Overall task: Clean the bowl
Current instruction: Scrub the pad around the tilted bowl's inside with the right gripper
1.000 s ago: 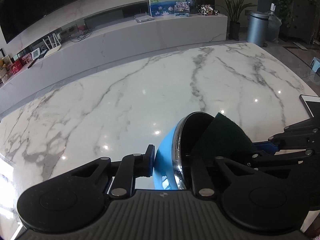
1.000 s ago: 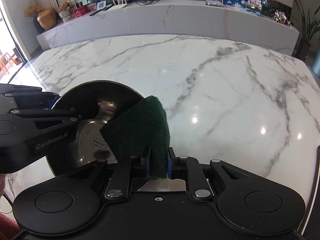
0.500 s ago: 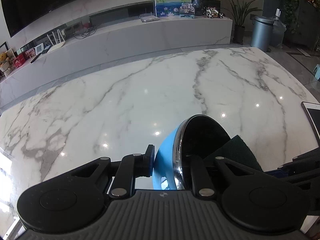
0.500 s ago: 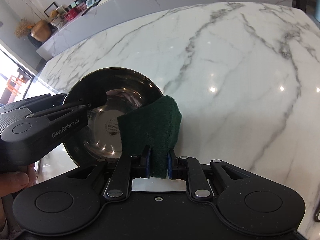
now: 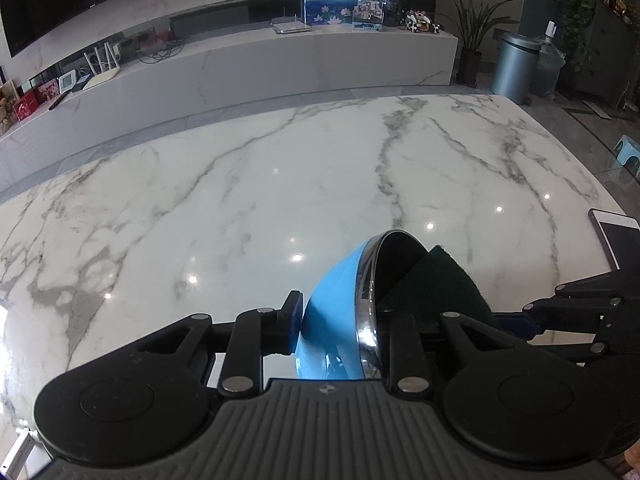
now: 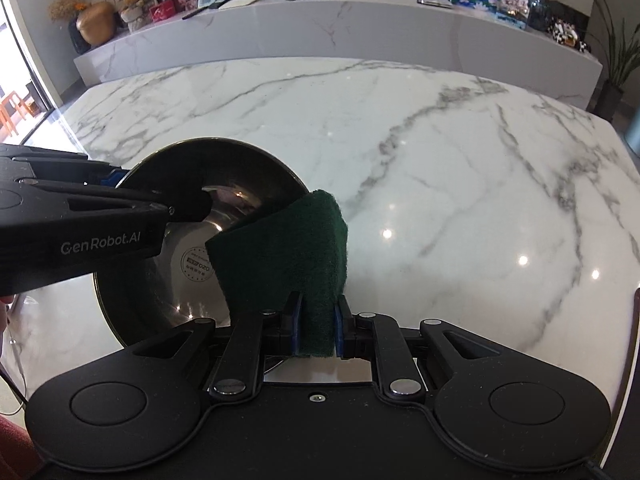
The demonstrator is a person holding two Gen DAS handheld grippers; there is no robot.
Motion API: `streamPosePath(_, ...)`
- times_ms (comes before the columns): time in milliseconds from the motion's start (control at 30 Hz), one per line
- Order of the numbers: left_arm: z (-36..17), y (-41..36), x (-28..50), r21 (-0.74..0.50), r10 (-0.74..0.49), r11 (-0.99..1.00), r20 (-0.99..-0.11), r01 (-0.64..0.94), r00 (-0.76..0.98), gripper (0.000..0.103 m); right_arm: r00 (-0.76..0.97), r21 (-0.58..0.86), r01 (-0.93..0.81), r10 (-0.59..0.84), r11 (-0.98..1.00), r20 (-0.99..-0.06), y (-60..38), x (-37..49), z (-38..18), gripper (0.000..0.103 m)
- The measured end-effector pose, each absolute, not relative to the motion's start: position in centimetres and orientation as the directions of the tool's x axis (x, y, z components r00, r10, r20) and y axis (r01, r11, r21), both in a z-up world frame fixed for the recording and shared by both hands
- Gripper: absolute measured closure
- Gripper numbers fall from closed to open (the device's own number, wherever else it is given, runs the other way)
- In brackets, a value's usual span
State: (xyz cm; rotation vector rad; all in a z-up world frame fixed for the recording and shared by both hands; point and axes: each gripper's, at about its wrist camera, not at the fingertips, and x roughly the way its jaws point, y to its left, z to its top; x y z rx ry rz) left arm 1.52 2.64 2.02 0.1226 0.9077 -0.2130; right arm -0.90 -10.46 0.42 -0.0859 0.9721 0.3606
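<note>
The bowl (image 5: 340,312), blue outside and steel-lined, stands tipped on edge at lower centre of the left wrist view, its mouth facing frame right. I judge the tilt is deliberate: it presents the inside to the pad rather than to the ceiling. In the right wrist view the same bowl (image 6: 192,280) sits lower left, its shiny interior and a round stamped mark on the bottom showing.

My left tool (image 5: 340,328) straddles the rim, one finger outside on the blue wall, the other inside. Its jaws are opening at this moment with the rim between them; the outer pad looks just shy of the blue wall, so I read the grip as slackening. Possibly I am re-seating or letting the bowl turn to a fresh sector; that is a guess.

My right tool (image 6: 316,330) is clenched on a dark green scouring pad (image 6: 288,248), gripped by its lower edge so the free part stands up and folds over the bowl's near rim into the interior. Held that way the loose flap can follow the curve.

Step in hand, as I judge it: scrubbing the inner wall. Risk: with the left hold easing, the bowl could roll or drop onto the desk (image 6: 440,160).

Outward: white marble desk, veined grey, otherwise bare except for a phone (image 5: 618,236) at the right edge of the left view.
</note>
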Motion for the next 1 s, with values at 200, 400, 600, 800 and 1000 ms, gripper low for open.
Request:
streamPosePath(200,1.9,2.6,1.5,0.061,-0.090,0.973,-0.793,0.224,0.603,0.086,0.519,0.084,-0.343,0.263,0.936,-0.813,-10.2,-0.7,0.5,0.089)
streamPosePath(400,1.8,2.7,1.5,0.065,-0.076,0.976,-0.793,0.208,0.604,0.087,0.498,0.109,-0.338,0.276,0.935,-0.822,-10.3,-0.8,0.5,0.089)
streamPosePath(600,1.9,2.8,1.5,0.056,-0.078,0.978,-0.794,0.201,0.603,0.087,0.450,0.145,-0.329,0.290,0.933,-0.845,-10.3,-1.6,0.8,0.089)
streamPosePath(800,1.9,2.9,1.5,0.058,-0.080,0.977,-0.794,0.205,0.603,0.087,0.405,0.218,-0.290,0.326,0.932,-0.854,-10.8,-2.0,0.7,0.089)
streamPosePath(1000,2.1,2.6,1.4,0.050,-0.092,0.974,-0.802,0.220,0.590,0.084,0.425,0.179,-0.293,0.296,0.939,-0.855,-10.7,-1.8,0.1,0.089)
